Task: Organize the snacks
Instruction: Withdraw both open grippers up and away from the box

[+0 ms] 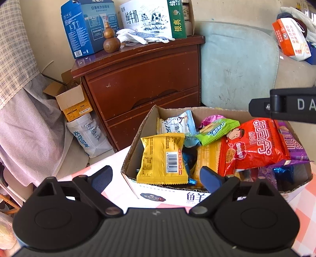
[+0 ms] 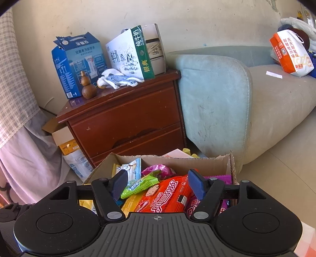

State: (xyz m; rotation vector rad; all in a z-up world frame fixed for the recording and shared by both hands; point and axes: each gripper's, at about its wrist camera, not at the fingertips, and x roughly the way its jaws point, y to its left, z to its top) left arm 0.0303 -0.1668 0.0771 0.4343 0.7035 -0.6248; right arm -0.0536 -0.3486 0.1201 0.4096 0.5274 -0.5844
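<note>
The left gripper [image 1: 157,175] has a black ribbed body, 2 round black discs, silver pivot screws and dark blue finger pads [image 1: 210,177]. The right gripper [image 2: 158,184] looks the same, with blue pads [image 2: 195,185].

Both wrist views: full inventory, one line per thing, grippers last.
cardboard box: 1, brown with white printed front, on a pink checked surface, holds the snacks
yellow packet: 1, barcode side up, left in the box
red packet: 1, on top at right
green packet: 1, middle of the box
white-blue packet: 1, at the back of the box
purple packets: at least 1, right edge; count unclear
nightstand: 1, dark red-brown, behind the box
blue carton: 1, on the nightstand
milk carton: 1, white and green, on the nightstand
wooden gourd: 1, brown
gloves: white, count unclear
sofa: 1, pale blue-grey
orange-white bag: 1, on the sofa
left hand-held gripper: open over the yellow packet
right hand-held gripper: open over the red packet
</note>
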